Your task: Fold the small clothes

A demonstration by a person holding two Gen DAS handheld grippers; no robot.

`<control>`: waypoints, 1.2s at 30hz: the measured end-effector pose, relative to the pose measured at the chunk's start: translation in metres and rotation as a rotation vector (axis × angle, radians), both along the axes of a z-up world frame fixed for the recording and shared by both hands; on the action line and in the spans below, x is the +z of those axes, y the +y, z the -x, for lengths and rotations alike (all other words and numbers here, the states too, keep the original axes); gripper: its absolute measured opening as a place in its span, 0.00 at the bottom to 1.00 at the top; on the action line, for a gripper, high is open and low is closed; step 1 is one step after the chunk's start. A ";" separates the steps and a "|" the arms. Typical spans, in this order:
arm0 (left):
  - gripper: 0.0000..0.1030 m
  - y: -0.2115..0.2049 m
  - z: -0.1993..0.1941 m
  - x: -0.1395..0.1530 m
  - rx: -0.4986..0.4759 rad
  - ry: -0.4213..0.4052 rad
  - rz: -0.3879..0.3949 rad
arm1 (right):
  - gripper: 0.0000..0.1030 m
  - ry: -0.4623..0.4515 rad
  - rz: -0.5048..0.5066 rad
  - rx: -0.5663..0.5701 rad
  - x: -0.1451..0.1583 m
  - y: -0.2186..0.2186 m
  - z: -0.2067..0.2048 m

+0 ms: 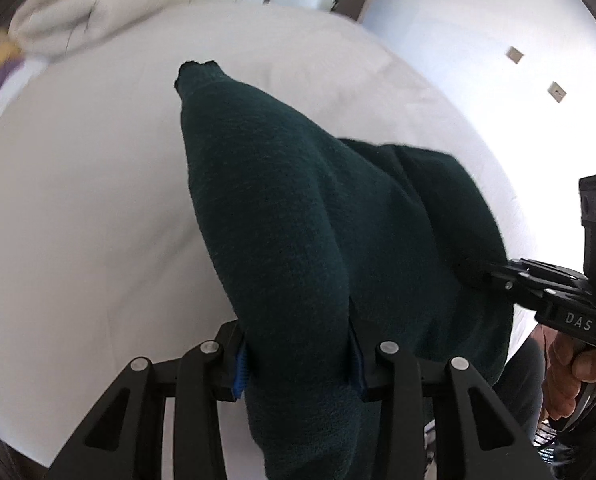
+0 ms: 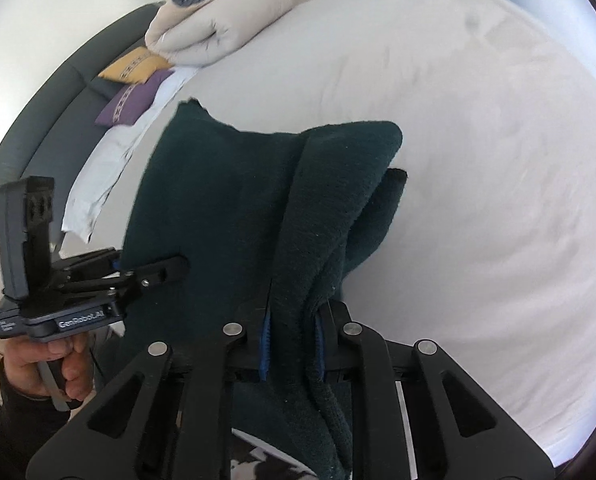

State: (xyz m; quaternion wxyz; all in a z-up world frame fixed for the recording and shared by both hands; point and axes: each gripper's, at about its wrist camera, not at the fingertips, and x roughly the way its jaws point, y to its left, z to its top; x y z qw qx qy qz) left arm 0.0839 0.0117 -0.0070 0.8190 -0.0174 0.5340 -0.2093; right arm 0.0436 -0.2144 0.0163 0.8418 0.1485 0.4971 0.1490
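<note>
White bed beneath gripper-pinched green garment

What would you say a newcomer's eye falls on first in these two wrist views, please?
The dark green knit garment dominates both views, pinched at one side by the left gripper and at the other by the right gripper, above the white bed. Next come the folded beige duvet and purple and yellow cushions at the headboard end.

Bright daylight washes out the wall at two o'clock; bedding at eleven is motion-blurred; edges bend and darken.
</note>
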 end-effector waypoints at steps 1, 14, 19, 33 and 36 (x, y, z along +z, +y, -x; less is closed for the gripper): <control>0.41 0.002 -0.002 -0.013 0.011 0.018 -0.006 | 0.15 0.005 0.009 -0.005 -0.009 0.005 0.001; 0.64 0.020 -0.016 -0.068 0.048 0.024 0.044 | 0.26 0.146 -0.170 -0.145 -0.128 0.013 -0.017; 0.64 0.030 -0.004 -0.072 0.080 0.009 0.084 | 0.27 0.110 -0.106 -0.107 -0.129 0.030 -0.024; 0.76 0.035 0.009 -0.075 0.130 0.003 0.156 | 0.62 0.141 -0.325 -0.149 -0.098 -0.040 -0.033; 0.79 0.031 0.004 -0.076 0.129 0.018 0.160 | 0.64 0.260 -0.360 -0.102 -0.132 -0.037 -0.043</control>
